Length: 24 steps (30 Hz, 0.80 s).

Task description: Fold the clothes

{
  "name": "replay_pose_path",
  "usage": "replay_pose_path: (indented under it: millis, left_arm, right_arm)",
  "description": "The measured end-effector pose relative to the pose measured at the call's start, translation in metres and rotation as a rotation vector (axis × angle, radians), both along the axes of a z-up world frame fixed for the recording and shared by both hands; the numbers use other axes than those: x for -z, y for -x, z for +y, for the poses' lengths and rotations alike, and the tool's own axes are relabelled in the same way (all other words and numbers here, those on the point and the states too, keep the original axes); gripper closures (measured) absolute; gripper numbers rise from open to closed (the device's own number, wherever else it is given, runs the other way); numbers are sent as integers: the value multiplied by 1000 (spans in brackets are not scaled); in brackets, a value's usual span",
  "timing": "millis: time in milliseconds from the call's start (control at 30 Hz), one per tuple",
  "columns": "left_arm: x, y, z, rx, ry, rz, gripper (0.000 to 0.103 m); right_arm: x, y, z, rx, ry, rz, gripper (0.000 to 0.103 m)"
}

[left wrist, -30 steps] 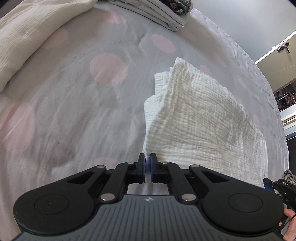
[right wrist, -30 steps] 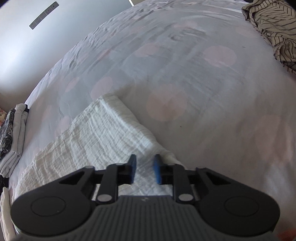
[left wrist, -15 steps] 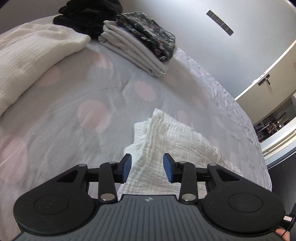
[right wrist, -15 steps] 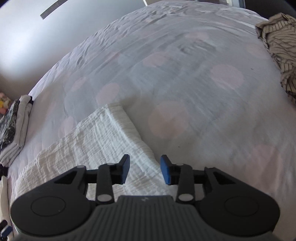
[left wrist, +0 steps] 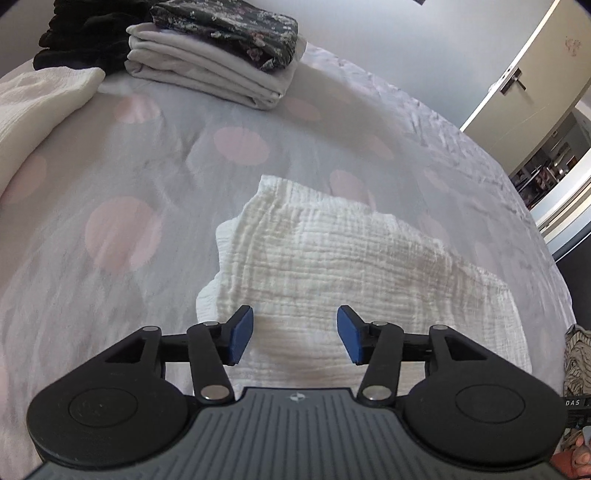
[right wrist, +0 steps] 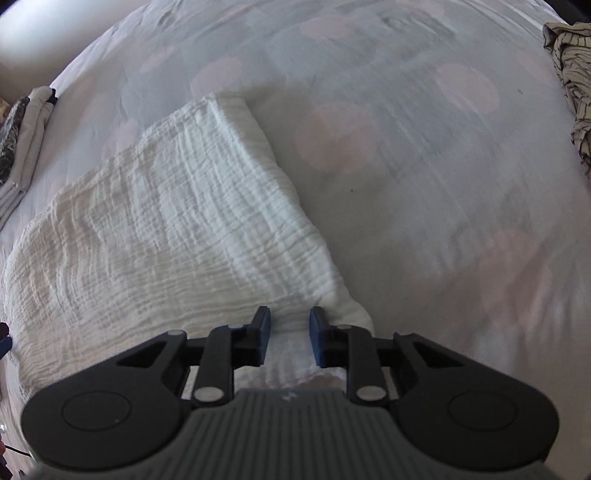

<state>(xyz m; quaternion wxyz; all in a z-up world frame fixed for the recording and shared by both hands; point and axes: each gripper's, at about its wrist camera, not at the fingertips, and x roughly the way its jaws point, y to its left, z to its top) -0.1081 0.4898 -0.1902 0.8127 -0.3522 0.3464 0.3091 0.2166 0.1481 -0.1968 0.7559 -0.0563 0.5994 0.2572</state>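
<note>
Spotted bedspread (left wrist: 122,229), folded white cloth (left wrist: 332,258) beneath open empty left gripper (left wrist: 295,334) jaws, closing right gripper (right wrist: 287,338) jaws astride its corner.

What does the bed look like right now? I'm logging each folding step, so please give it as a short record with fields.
surface: grey bedsheet with pink dots
item being folded: white crinkled muslin cloth, folded, lying flat
left gripper: jaws just opening, open above the cloth's near edge
right gripper: jaws just closing, astride a cloth corner, pads not seen pressing
finished stack: folded pale grey garment with dark floral garment on top
unfolded: striped garment at bed's edge
</note>
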Motion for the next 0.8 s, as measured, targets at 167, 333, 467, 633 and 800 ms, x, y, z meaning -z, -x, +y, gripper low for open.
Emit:
replay_pose_path:
  millis: [167, 333, 467, 633, 800]
  left_arm:
    - [8, 0, 3, -3, 17, 7, 44]
    - [-7, 5, -1, -34, -69, -58, 46]
    - [-24, 6, -6, -30, -179, -107, 46]
    - [-30, 3, -10, -29, -248, -106, 38]
    - [-29, 3, -8, -61, -270, -100, 35]
  right_arm:
    - [-3, 1, -1, -3, -33, -16, 71]
    - [-29, 10, -20, 26, -218, -130, 70]
    - [-40, 7, -17, 63, -295, -192, 63]
    - [-44, 3, 5, 55, -329, -262, 49]
    - [-30, -1, 31, 27, -316, -289, 48]
